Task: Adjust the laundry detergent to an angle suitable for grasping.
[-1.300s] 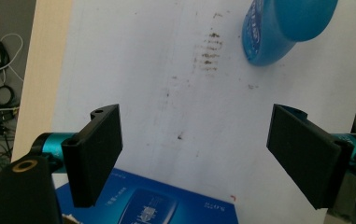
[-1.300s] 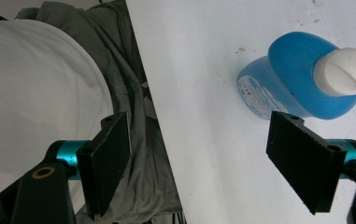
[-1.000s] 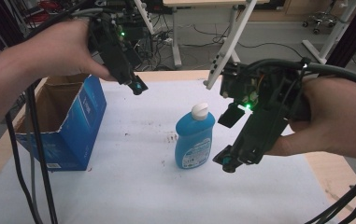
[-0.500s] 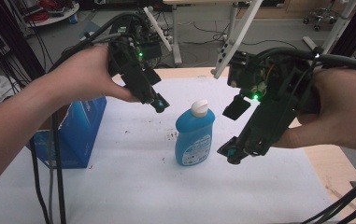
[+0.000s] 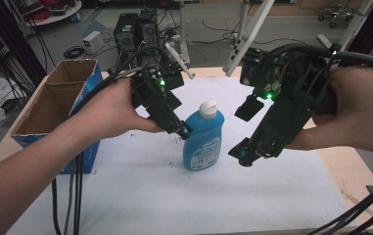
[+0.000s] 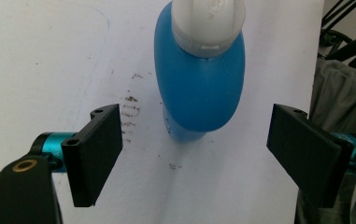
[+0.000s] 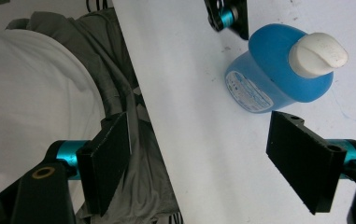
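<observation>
Found the blue bottle [image 5: 203,139] upright near the middle of the white table [image 5: 150,196], with a white cap [image 5: 207,108] on top and the label facing the near side. Noted an open cardboard box [image 5: 52,105] at the far left edge, well apart from the bottle.

Held the left gripper [image 5: 183,131] just left of the bottle at shoulder height, tip very close to the blue side. Could not tell from the high view whether touching or not. Showed, in the left gripper view, both jaws spread wide, with the bottle ahead of the gap and nothing clamped. Held the right gripper [image 5: 245,155] to the right of the bottle, near but apart, tilted down toward the near side. Had those jaws wide apart and empty as well. Caught the bottle, in the right gripper view, beyond the jaws and off to one side of the gap.

Judged the step as the approach for a grasp, left side leading, with no grip made yet. Probably called next for moving the left gripper forward and lower until the jaws straddled the body below the cap, then closing squarely across it. Called for care with the smooth, rounded plastic, as an off-centre squeeze would likely tip or twist the bottle. Took the box as the likely destination, but only as a guess.
</observation>
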{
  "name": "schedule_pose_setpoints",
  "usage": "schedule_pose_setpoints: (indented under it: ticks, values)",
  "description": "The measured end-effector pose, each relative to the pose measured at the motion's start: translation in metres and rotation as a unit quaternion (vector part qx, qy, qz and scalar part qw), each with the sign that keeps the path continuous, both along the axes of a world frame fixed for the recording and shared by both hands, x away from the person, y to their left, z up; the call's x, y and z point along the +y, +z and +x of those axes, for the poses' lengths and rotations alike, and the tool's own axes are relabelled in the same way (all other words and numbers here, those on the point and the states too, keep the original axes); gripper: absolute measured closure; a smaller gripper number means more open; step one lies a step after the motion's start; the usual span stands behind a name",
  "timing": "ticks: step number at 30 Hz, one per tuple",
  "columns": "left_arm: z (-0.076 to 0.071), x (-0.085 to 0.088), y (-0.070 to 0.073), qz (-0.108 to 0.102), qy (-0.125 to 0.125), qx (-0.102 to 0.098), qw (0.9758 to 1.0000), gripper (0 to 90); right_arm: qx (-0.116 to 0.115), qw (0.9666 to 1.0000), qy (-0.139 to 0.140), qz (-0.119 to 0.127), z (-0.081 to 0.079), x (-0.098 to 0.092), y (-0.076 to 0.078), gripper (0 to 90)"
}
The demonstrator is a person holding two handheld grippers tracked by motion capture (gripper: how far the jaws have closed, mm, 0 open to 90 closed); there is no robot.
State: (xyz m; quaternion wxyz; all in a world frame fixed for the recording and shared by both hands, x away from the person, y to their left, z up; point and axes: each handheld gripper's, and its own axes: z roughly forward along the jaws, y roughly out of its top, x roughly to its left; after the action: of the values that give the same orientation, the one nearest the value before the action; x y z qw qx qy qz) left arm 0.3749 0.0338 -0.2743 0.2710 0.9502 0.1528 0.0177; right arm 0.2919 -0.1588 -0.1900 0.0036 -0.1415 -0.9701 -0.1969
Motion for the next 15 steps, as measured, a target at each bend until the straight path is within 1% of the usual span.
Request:
schedule_pose_setpoints:
  ticks: [4,6,8,11,14,15]
  values:
    - [-0.001,-0.006,-0.01,-0.009,0.014,-0.003,0.9999,18.3,0.0,1.0,0.001,0.0,0.0,-0.001,-0.001,21.5]
    - [-0.001,-0.008,-0.016,-0.007,0.019,-0.003,0.9998,18.4,0.0,1.0,-0.001,-0.001,0.0,-0.001,0.0,21.5]
    - [-0.002,-0.011,-0.021,-0.009,0.025,-0.005,0.9996,18.4,0.0,1.0,-0.003,-0.001,0.0,-0.001,-0.001,21.5]
    - [-0.002,-0.014,-0.029,-0.005,0.024,-0.009,0.9997,18.4,0.0,1.0,-0.003,0.0,0.0,-0.001,-0.001,21.5]
    - [-0.003,-0.017,-0.038,-0.007,0.031,-0.011,0.9994,18.4,0.001,1.0,-0.002,0.003,0.0,-0.001,-0.002,21.5]
    - [-0.002,-0.017,-0.04,-0.003,0.03,-0.01,0.9995,18.4,0.002,1.0,-0.004,0.002,0.0,-0.001,-0.003,21.5]
